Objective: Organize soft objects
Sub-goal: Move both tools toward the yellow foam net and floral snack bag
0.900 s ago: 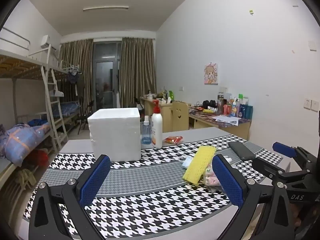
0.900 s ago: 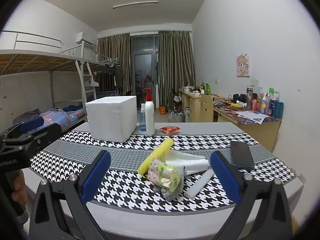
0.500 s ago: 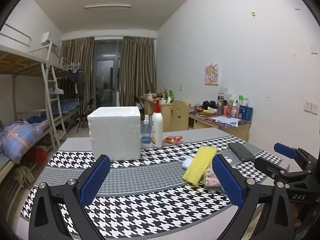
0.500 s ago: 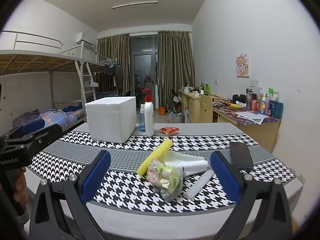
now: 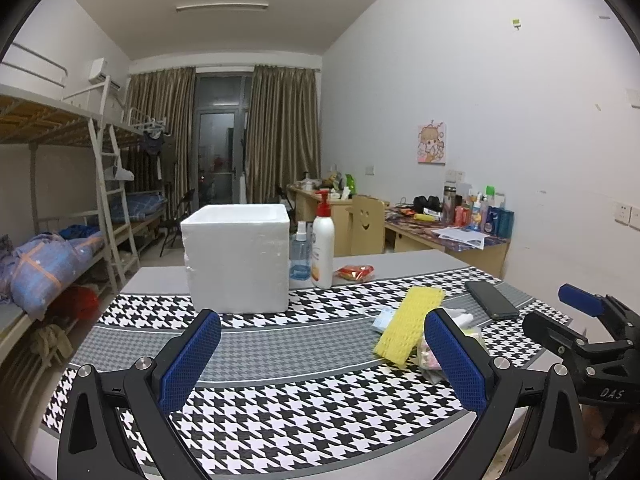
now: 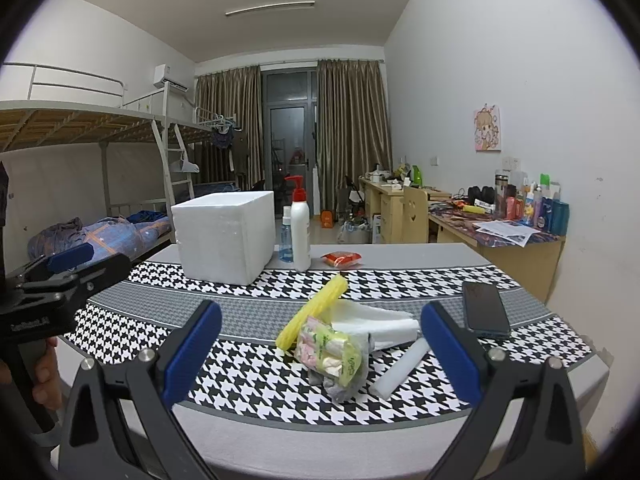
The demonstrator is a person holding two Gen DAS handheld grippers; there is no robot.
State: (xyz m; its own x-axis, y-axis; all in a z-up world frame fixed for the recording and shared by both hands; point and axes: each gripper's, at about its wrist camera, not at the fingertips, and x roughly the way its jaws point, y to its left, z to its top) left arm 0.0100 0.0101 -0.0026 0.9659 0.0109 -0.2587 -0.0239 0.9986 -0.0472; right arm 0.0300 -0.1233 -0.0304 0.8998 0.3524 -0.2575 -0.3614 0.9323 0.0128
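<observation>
A pile of soft things lies on the houndstooth table: a yellow foam net sleeve (image 6: 313,310) (image 5: 409,323), a clear bag of pastel marshmallows (image 6: 334,351) (image 5: 427,354), folded white foam sheet (image 6: 376,322) and a white foam stick (image 6: 403,366). A white styrofoam box (image 6: 226,235) (image 5: 237,258) stands at the back left. My right gripper (image 6: 320,356) is open and empty, just short of the pile. My left gripper (image 5: 320,358) is open and empty, left of the pile. Each gripper shows in the other's view.
A white pump bottle (image 6: 300,230) and a small blue spray bottle (image 6: 286,240) stand beside the box. A red snack packet (image 6: 341,259) lies behind them. A black phone (image 6: 485,313) lies at the right. Bunk beds stand left, cluttered desks right.
Both grippers have stayed open and nearly still. The left view has drifted slightly; nothing on the table has moved.
</observation>
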